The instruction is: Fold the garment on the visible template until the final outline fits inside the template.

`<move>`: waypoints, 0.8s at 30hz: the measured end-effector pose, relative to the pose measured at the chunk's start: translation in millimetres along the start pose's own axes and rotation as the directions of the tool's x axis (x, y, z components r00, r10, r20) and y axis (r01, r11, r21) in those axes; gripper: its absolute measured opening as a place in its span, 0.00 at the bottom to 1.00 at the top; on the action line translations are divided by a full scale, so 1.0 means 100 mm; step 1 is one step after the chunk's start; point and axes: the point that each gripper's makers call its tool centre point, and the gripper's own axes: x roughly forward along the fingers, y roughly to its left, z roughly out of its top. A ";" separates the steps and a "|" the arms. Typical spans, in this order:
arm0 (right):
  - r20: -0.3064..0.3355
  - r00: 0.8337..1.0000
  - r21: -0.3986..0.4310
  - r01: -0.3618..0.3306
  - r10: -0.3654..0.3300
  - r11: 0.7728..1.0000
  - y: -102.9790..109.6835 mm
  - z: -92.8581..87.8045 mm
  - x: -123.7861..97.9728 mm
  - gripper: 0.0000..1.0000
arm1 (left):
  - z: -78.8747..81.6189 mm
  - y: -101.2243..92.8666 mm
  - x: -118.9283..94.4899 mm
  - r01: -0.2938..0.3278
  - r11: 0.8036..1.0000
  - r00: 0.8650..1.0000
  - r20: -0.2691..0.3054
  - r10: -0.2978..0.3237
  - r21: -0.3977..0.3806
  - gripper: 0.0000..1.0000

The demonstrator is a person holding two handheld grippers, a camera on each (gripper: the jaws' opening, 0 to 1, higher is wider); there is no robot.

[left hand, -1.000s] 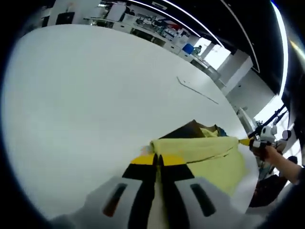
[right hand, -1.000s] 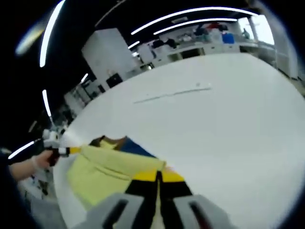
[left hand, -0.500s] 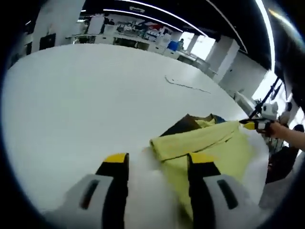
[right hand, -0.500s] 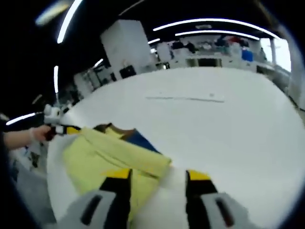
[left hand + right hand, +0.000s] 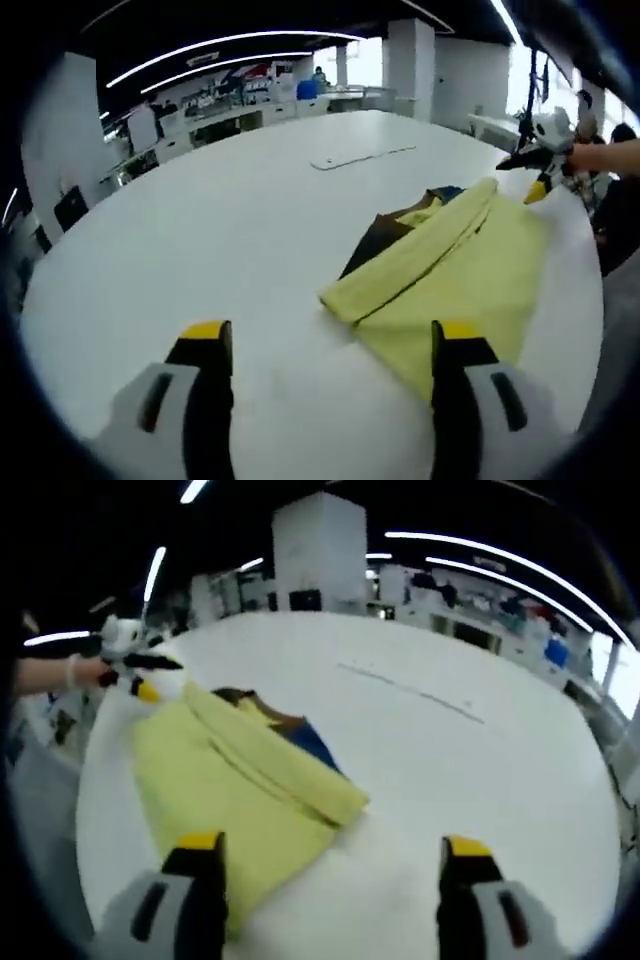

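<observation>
- Spreading across both views was a broad white bench, with a thin pale outline strip lying far out on its top.
- Lying near the bench's edge was the yellow garment, folded flat, with a long fold band running across it and ending in a blunt corner at the near side.
- Peeking from under the garment's far end was a dark brown and blue piece of fabric; what it was could not be told.
- The left gripper hovered above the bench with its yellow-tipped fingers wide apart and holding nothing, its right finger over the garment's corner.
- The right gripper likewise had its fingers spread wide and empty, its left finger above the yellow cloth.
- A person's hand gripped the other gripper beyond the garment's far end.
</observation>
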 end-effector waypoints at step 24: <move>-0.011 0.999 -0.498 0.029 -0.040 0.867 -0.03 0.22 0.02 0.42 | 0.04 0.02 0.21 0.029 0.776 0.992 -0.112 0.054 0.630 0.32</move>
